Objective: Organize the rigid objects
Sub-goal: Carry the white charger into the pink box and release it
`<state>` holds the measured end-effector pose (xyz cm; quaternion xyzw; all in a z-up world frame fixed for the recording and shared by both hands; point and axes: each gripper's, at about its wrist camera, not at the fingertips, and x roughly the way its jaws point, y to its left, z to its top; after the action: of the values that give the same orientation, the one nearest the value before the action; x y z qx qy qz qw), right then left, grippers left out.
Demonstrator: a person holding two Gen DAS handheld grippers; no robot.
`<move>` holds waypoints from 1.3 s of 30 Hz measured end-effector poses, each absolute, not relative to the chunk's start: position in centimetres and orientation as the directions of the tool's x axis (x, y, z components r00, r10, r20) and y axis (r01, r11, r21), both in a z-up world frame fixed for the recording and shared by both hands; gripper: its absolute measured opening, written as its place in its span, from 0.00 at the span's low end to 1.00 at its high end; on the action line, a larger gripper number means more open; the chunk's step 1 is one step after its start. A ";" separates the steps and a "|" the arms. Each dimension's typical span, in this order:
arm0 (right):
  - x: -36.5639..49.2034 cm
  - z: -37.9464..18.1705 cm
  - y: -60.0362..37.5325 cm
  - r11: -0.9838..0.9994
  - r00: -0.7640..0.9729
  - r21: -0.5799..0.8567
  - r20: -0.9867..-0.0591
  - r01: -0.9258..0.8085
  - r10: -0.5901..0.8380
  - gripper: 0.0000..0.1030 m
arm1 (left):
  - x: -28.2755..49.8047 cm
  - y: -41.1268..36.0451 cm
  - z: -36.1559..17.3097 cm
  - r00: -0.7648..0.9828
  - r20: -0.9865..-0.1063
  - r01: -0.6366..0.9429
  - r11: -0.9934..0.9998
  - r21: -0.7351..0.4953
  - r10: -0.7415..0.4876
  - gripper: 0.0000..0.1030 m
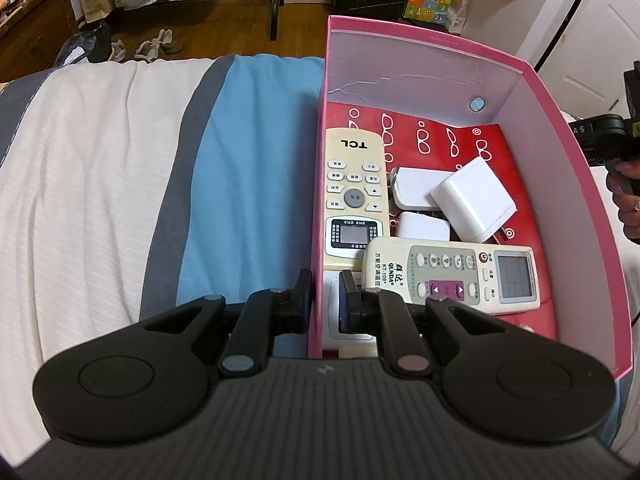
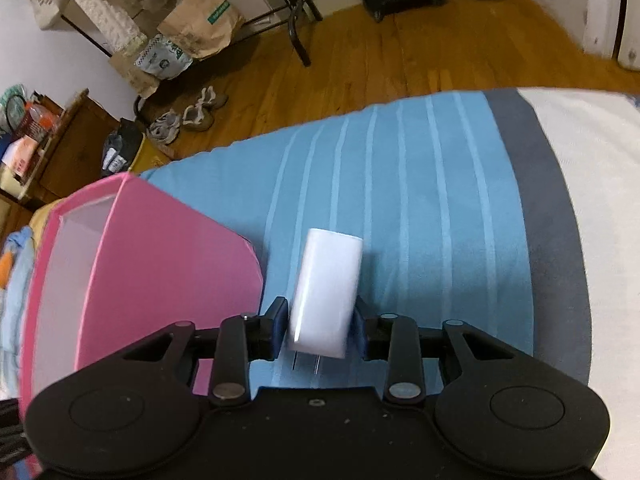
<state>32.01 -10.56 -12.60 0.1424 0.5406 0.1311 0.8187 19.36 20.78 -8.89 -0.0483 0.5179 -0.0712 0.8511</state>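
The white plastic plug-in charger block sits lengthwise between the right gripper jaws as they close on its sides, prongs toward the handle, just right of the pink cardboard box, whose near-left wall the left gripper is pinching.

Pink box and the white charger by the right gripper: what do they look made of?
The pink rectangular box looks like matte paperboard: thin walls, white lining wrinkled on the far wall. The white two-prong charger block looks like glossy hard plastic, with a bright highlight along its rounded edge; its prongs look metal. The view is blurred, so this is tentative.
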 end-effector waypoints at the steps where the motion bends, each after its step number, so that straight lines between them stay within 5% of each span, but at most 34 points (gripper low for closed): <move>1: 31.8 -12.3 -10.4 0.930 0.392 0.360 -0.847 -0.077 0.360 0.32 | 19.4 20.8 -8.9 0.452 -0.875 0.071 0.985 -0.157 -0.172 0.12; 11: 28.1 -7.6 -12.1 0.911 0.489 0.394 -0.775 -0.124 0.402 0.31 | 19.4 21.1 -8.9 0.458 -0.870 0.054 0.983 -0.175 -0.180 0.11; 17: 24.3 -1.5 -8.4 0.856 0.555 0.331 -0.656 -0.397 0.511 0.31 | 19.3 20.8 -8.9 0.459 -0.872 0.089 0.985 -0.148 -0.172 0.11; 22: 24.6 1.1 -2.4 0.792 0.450 0.241 -0.714 -0.562 0.536 0.31 | 19.5 21.3 -9.1 0.451 -0.872 0.068 0.981 -0.180 -0.191 0.10; 28: 28.4 -2.6 4.9 0.716 0.338 0.007 -0.878 -0.698 0.338 0.31 | 19.2 21.1 -9.0 0.458 -0.870 0.085 0.983 -0.164 -0.185 0.10; 39: 34.1 -6.8 9.6 0.748 0.182 0.132 -0.929 -0.650 0.322 0.31 | 19.0 22.3 -9.4 0.457 -0.859 0.040 0.970 -0.240 -0.232 0.09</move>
<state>34.12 9.56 -6.77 -0.1484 0.5527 0.3221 0.7542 18.99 22.31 -9.40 -0.0931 0.5149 -0.0801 0.8484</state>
